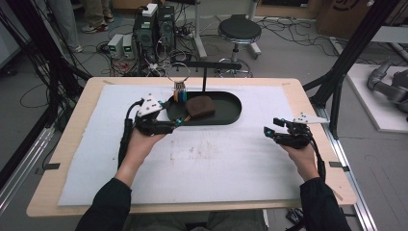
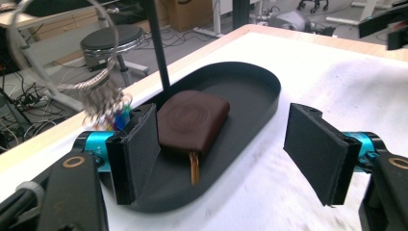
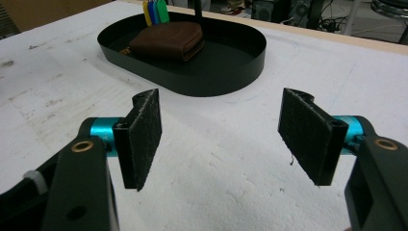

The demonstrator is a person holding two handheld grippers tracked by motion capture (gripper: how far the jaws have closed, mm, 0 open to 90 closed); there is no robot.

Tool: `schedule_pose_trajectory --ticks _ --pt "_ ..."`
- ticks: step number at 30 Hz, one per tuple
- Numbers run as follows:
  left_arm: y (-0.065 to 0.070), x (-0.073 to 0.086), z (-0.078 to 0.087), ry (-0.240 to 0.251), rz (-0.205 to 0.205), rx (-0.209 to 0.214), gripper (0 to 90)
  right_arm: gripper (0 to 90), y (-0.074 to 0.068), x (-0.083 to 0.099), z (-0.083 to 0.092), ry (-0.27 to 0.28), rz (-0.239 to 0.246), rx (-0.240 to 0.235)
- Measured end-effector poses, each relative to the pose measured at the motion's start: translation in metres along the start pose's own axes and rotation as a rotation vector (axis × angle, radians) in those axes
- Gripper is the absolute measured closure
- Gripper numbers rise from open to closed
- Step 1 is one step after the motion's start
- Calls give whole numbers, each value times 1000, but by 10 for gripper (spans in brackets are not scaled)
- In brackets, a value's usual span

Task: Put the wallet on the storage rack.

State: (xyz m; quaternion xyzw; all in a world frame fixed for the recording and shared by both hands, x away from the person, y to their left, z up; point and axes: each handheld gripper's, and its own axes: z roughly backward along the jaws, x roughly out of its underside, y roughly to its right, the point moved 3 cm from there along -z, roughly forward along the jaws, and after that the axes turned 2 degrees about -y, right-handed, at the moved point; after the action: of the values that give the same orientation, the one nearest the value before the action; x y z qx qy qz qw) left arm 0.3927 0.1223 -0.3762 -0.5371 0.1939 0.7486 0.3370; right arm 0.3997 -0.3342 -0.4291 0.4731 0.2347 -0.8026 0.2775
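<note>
A black oval tray (image 1: 226,103) is placed at the far middle of the bench (image 1: 67,144), on a white mat (image 1: 216,163) that covers most of the bench top. A strip of bare wood is left around the mat on all sides. A brown leather key case (image 1: 200,106) lies in the left half of the tray; the right half of the tray floor is bare. A thin black post (image 1: 204,79) rises at the far rim, and a metal ring with coloured key tags (image 1: 179,89) hangs at the tray's left end.

The left gripper (image 1: 177,122) is held at the tray's near left rim. Its fingers (image 2: 137,151) are spread wide, with nothing clamped; the key case is seen beyond them.

The right gripper (image 1: 272,130) is held over open mat, well apart from the tray. Its fingers (image 3: 144,137) are spread, gripping nothing.
</note>
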Motion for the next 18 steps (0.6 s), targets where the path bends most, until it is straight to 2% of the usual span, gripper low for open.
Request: schedule_pose_trajectory --ticks 3,8,10,13,18 --pt "-1 13 21 18 19 -1 261 306 -1 0 -1 -3 0 -2" --pt "-8 33 48 21 45 -19 246 260 -1 0 -2 -1 4 2" --pt "-12 38 56 30 67 -22 245 238 -1 0 -2 -1 0 8" --pt "-20 46 68 48 79 -44 227 210 1 -1 -1 8 -10 19" --pt "-37 58 77 59 109 -68 227 201 4 0 -1 11 -21 32"
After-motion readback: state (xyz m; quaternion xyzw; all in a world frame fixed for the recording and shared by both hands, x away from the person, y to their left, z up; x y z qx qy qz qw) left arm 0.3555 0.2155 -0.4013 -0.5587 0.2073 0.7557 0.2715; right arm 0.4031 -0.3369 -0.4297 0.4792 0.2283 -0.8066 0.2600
